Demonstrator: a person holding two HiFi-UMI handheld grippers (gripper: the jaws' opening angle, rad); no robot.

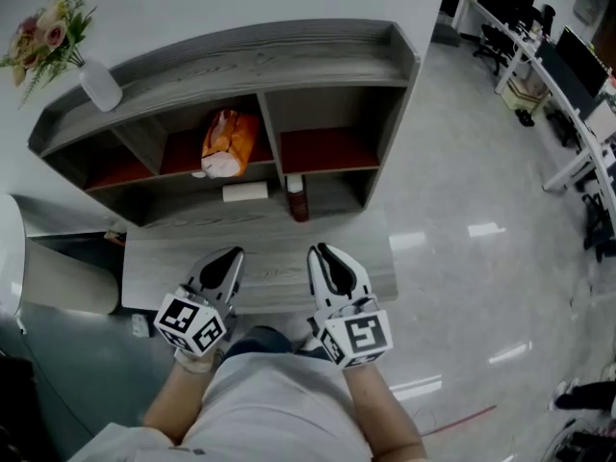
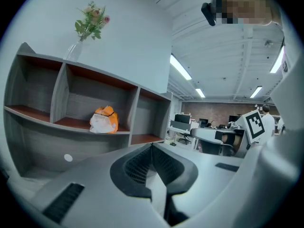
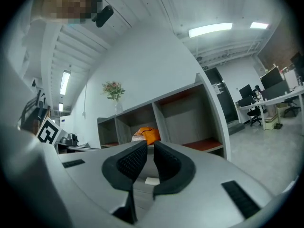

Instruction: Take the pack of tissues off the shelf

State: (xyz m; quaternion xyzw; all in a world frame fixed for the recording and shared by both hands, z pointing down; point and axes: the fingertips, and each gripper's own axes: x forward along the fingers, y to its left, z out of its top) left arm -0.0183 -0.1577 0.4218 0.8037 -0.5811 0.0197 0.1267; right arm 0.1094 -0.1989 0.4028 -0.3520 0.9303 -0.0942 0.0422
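The pack of tissues (image 1: pixel 229 142), orange and white, lies in the middle compartment of the grey wooden shelf (image 1: pixel 241 61). The left gripper view shows the pack (image 2: pixel 104 120) ahead and to the left, well beyond the jaws. In the right gripper view the pack (image 3: pixel 147 134) sits straight past the jaw tips. My left gripper (image 1: pixel 229 258) and right gripper (image 1: pixel 323 256) hover side by side over the low ledge in front of the shelf, apart from the pack. Both are shut and empty; the left gripper (image 2: pixel 152 146) has its pads touching, the right gripper (image 3: pixel 149 144) shows a thin slit.
A small white box (image 1: pixel 244 192) and a dark red bottle (image 1: pixel 297 200) stand on the level below the pack. A vase of flowers (image 1: pixel 96 83) sits on the shelf top at the left. Office desks with monitors (image 1: pixel 549 56) line the far right across glossy floor.
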